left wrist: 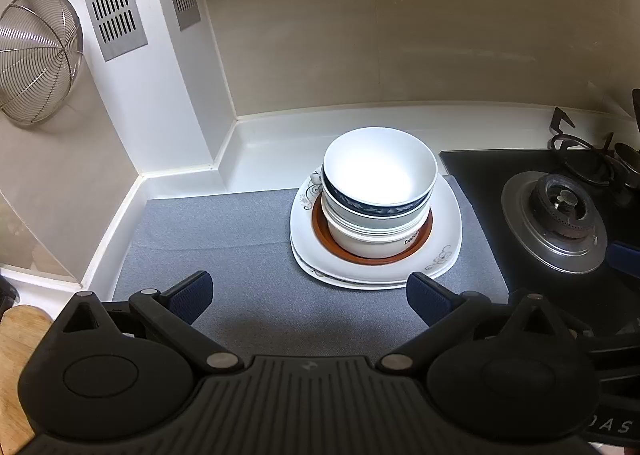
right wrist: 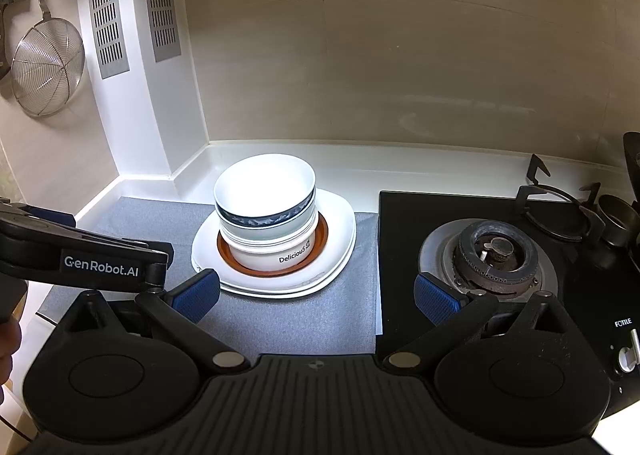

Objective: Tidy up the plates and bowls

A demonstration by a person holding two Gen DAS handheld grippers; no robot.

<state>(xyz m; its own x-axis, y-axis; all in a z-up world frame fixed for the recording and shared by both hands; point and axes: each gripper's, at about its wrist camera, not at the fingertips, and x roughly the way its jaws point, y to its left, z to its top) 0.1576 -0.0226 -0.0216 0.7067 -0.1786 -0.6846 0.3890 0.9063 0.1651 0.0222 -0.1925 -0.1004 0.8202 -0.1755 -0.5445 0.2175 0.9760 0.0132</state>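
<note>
Nearest the lens, our left gripper (left wrist: 310, 295) hangs over the grey mat (left wrist: 224, 239) with its fingers spread wide and nothing between them; our right gripper (right wrist: 318, 295) hangs the same way, fingers apart and empty, straddling the mat's right edge and the black hob (right wrist: 480, 255).

From largest to smallest, the stack sits at the mat's far side: white square plates (left wrist: 444, 239) at the bottom, a brown-rimmed plate (left wrist: 320, 221) on them, then nested bowls, the lowest printed "Delicious" (right wrist: 294, 255), a blue-banded bowl (left wrist: 376, 175) on top. The pile looks already sorted, so we judge the work close to done or done.

If anything remains, it is squaring the pile. We would come in low and level, close on a rim rather than a wall, and move slowly, since the top bowl seems to lean slightly and glazed ware slides. The burner (right wrist: 496, 255) stands just right of the mat; we should keep clear of it. A strainer (left wrist: 36, 55) hangs on the far left wall.
</note>
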